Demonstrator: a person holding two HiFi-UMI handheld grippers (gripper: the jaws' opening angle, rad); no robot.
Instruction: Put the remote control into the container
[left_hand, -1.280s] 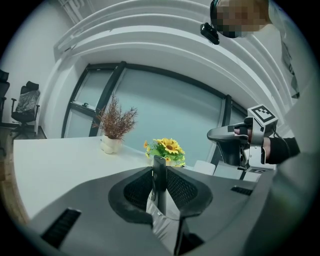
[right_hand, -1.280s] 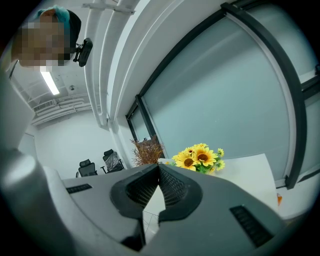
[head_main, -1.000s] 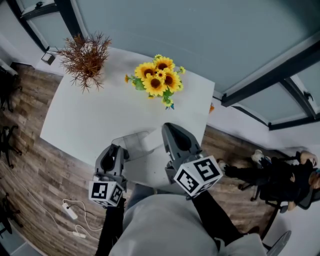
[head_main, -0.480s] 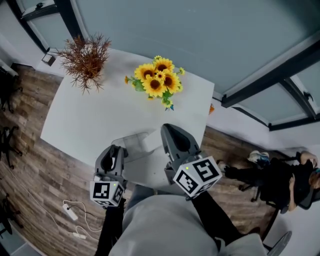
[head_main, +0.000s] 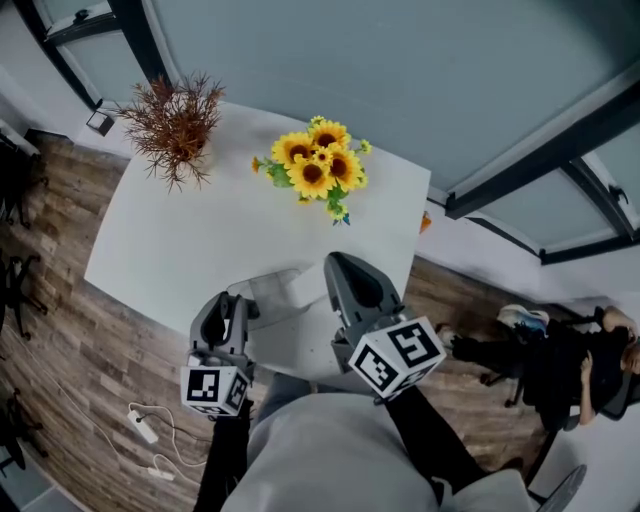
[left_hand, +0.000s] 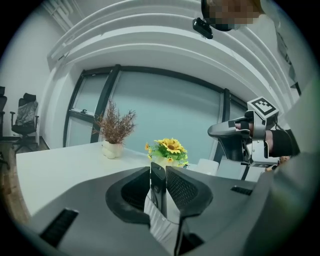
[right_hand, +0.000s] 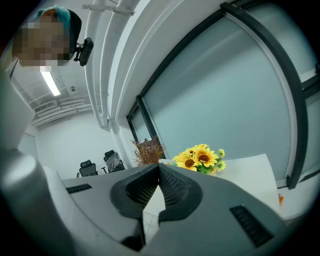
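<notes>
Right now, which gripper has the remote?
The left gripper: its jaws clamp the dark remote control. The right gripper is shut on nothing.

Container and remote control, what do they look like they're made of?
Container: probably clear glossy plastic; the white table shows through its walls. Remote control: likely black plastic with a slight sheen, though only its narrow edge shows.
</notes>
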